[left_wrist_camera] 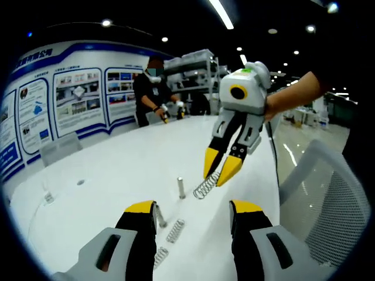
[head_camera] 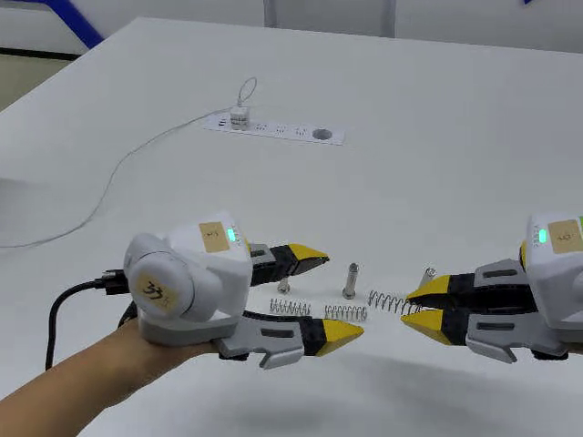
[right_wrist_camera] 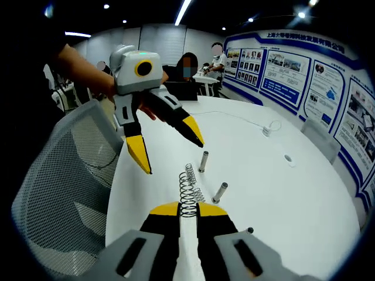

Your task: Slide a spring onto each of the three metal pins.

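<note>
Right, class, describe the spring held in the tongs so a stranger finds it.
On the white table, look between the left tongs and right tongs. Of three, it is the spring the right tongs pinch; the other two springs lie free.

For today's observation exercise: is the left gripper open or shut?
Open. The left gripper has its jaws wide apart and grips nothing.

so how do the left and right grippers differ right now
The left gripper has its jaws wide apart and holds nothing; the right gripper has its jaws shut on a spring. The left gripper hovers by two loose springs lying on the table; the right gripper aims its spring toward an upright pin. Both have yellow tips and face each other.
</note>
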Demonstrator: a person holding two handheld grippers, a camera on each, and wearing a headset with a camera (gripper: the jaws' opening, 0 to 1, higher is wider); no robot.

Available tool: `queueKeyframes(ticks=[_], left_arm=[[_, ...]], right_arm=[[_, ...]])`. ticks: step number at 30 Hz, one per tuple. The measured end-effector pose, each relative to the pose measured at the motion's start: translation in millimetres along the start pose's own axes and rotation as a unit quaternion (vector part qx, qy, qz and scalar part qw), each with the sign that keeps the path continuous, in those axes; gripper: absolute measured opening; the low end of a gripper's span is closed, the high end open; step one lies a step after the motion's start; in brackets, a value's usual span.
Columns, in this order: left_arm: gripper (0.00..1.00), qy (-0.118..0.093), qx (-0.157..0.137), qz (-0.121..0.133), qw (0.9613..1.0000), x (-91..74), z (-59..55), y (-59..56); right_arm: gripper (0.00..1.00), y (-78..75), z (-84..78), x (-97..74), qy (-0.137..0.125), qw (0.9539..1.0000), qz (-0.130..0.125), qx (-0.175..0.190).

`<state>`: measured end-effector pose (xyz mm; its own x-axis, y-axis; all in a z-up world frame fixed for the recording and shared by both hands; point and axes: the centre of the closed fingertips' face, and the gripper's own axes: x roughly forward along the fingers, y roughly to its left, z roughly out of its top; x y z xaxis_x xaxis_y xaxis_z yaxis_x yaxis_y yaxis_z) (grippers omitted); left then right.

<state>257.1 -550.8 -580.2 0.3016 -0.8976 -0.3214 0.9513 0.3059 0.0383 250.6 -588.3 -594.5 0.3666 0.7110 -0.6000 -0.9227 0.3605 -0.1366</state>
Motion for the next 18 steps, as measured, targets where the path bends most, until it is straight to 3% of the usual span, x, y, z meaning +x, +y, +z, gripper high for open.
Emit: queueKeyframes(ticks=[5,18], left_arm=[[0.40,0.006,0.013,-0.023,0.9996,6.2,-0.3,-8.4],[0.27,0.017,0.041,-0.052,0.9977,7.3,1.5,-16.0]], right_arm=[[0.10,3.6,5.0,1.0,0.002,0.9998,0.008,-0.020],[0.10,17.1,17.8,3.7,-0.003,0.9986,0.031,-0.043]])
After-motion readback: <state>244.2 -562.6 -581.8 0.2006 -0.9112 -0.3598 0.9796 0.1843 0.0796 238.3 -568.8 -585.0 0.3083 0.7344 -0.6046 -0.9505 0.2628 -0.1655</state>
